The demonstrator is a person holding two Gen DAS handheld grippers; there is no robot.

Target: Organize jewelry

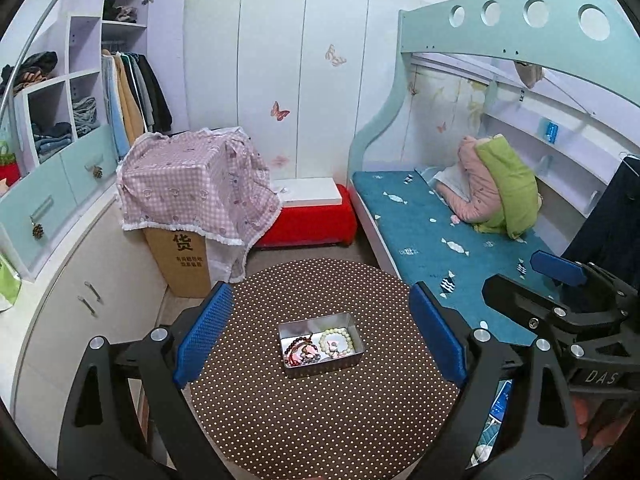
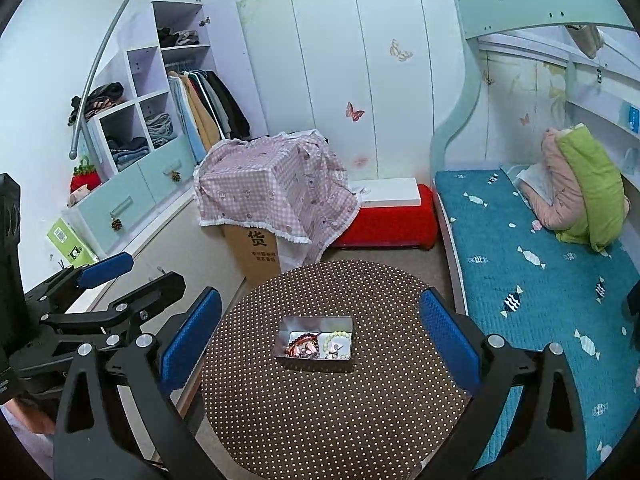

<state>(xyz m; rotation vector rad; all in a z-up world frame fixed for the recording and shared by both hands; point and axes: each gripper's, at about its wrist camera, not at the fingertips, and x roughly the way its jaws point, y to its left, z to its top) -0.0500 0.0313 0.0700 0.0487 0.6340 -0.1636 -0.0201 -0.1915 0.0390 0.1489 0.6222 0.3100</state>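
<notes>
A small silver metal tin (image 1: 357, 350) (image 2: 345, 363) sits in the middle of a round brown table with white dots (image 1: 320, 420) (image 2: 332, 420). Inside the tin lie a pale green bead bracelet (image 1: 337, 343) (image 2: 335, 345) and dark red bead jewelry (image 1: 301, 350) (image 2: 301, 347). My left gripper (image 1: 320, 332) is open and empty, held above the table with its blue pads on either side of the tin. My right gripper (image 2: 320, 336) is open and empty, framing the tin the same way. The right gripper also shows at the right of the left wrist view (image 1: 560, 280).
A cardboard box under a pink checked cloth (image 1: 192, 200) (image 2: 272, 196) stands behind the table. A red bench (image 1: 312, 216) sits by the wall. A bed with a teal cover (image 1: 440, 240) (image 2: 540, 272) lies right. White cabinets and open shelves (image 1: 60, 200) line the left.
</notes>
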